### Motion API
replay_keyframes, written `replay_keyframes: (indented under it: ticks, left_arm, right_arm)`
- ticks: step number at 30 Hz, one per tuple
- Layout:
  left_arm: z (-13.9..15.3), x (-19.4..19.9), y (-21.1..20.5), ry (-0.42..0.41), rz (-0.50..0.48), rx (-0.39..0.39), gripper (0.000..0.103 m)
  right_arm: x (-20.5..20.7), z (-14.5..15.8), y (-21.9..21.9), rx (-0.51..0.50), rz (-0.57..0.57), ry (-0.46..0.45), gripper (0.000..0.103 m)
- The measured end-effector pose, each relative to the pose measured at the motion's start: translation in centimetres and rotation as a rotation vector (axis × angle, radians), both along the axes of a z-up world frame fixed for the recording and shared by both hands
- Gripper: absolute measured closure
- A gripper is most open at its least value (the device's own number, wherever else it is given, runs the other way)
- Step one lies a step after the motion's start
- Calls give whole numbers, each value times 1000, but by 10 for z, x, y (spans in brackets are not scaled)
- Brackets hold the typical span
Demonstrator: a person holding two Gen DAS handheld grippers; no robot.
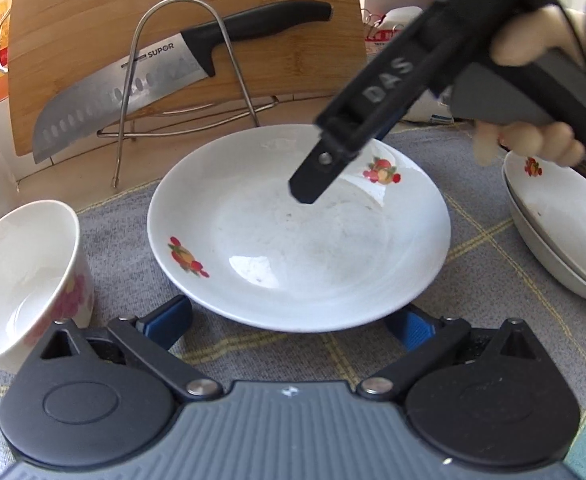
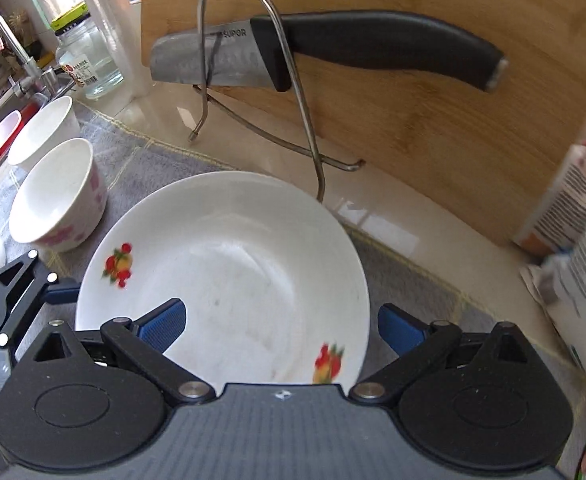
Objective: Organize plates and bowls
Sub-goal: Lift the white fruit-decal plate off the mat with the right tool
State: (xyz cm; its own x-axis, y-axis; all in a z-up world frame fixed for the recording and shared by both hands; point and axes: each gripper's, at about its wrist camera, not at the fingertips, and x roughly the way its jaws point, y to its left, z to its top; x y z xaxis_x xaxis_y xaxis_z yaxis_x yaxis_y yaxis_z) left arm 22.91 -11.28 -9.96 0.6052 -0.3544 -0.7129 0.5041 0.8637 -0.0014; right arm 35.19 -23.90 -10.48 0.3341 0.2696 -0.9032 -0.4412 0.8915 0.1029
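A white plate (image 1: 299, 240) with fruit motifs lies on a grey cloth (image 1: 465, 184). My left gripper (image 1: 289, 324) is open at the plate's near rim, which sits between its blue pads (image 1: 169, 320). My right gripper (image 2: 281, 328), held in a hand (image 1: 529, 140), hangs open over the same plate (image 2: 229, 272). One of its pads (image 2: 163, 326) is above the plate's inside, the other just past the right rim. A white bowl (image 1: 25, 280) with pink flowers stands left of the plate. Two stacked plates (image 1: 561, 232) sit at the right.
Behind the plate stand a wire rack (image 1: 181, 60), a bamboo cutting board (image 1: 93, 8) and a black-handled knife (image 1: 141, 84). A second bowl (image 2: 41, 132), a glass jar (image 2: 89, 68) and a tap (image 2: 9, 44) are far left in the right wrist view. Cartons (image 2: 573, 200) stand at the right.
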Motion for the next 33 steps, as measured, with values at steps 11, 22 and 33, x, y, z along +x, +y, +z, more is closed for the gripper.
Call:
replay_keyframes:
  ticks: [11,22,33]
  left_arm:
    - [-2,-2,2,-26,-18,-13,0]
    - [-1,-1,0,-35,-35,-6,0]
    - [0,-2,-5,-57,-54,20,0]
  right_arm:
    - [21,-13,9,54,36,26,0]
    - [30,-13,17,72,102,45,0]
    - [32,-13,15,93,103,45,0]
